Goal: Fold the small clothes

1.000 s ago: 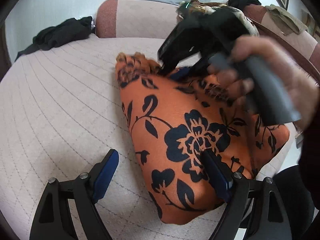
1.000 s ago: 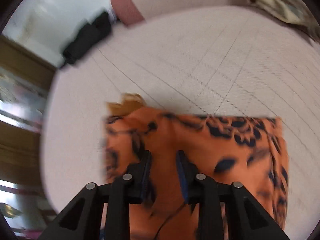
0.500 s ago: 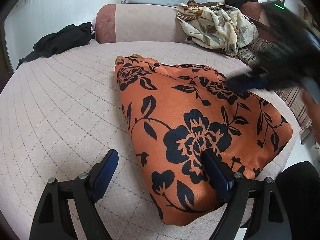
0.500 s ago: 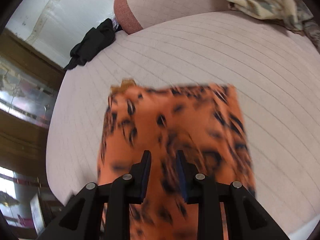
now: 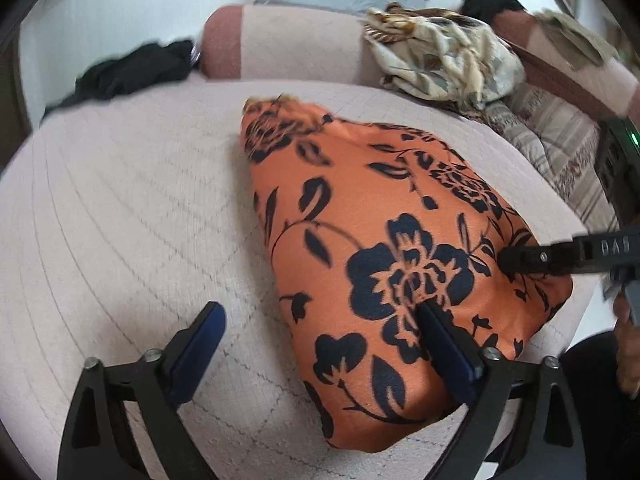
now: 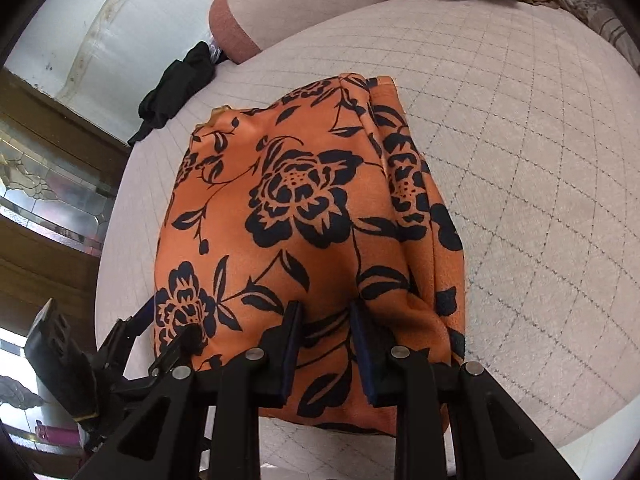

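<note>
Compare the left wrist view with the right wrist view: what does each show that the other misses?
Only the left wrist view shows the striped cushion, the green indicator light, and the left claw open wide, one finger over the quilted bed cover.

Only the right wrist view shows the wooden glass-paned door, the garment's bunched folded edge, and the right claw nearly closed, low over the garment's near edge.

Both show the orange floral garment, the black clothing, the beige patterned cloth pile and the bolster.
</note>
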### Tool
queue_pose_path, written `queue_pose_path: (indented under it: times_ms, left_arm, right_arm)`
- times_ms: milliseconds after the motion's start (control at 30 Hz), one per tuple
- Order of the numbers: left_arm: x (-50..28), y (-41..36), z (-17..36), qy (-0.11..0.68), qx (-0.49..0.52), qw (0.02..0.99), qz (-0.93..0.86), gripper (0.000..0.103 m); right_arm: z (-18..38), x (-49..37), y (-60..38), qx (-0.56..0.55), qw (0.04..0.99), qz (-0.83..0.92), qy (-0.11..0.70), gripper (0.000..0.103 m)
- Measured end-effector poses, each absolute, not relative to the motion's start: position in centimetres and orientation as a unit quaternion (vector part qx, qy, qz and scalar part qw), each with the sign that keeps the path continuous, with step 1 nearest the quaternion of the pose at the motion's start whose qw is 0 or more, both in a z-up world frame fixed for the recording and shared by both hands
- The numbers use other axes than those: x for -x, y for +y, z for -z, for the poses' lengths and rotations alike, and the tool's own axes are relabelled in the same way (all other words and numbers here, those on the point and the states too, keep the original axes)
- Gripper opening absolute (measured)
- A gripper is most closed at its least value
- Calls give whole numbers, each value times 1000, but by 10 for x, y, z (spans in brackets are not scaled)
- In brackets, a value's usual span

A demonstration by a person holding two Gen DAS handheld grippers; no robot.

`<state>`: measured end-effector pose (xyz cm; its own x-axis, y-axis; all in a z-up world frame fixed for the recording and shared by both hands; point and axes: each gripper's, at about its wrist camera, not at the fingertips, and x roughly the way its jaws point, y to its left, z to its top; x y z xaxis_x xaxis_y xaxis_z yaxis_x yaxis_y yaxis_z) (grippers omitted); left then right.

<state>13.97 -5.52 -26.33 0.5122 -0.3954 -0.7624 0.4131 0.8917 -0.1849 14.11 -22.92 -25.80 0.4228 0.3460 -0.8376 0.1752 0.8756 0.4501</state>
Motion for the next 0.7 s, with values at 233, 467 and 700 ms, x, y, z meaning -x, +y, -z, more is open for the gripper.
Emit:
queue_pose_path:
  times_ms: [233,467,700]
  left_arm:
    - [-146,-56,262,479,0,841,250,103]
    - [-163,-40,217,419,-4,877,237,103]
    - [-189,-61,249,446,-52,877,168,103]
  right_arm:
    - [266,-130,-233,-260,814,-53,517,29]
    - [233,-134,-244,-285,800,-60,525,29]
    - [223,-174,-267,-295,815,-29,498,29]
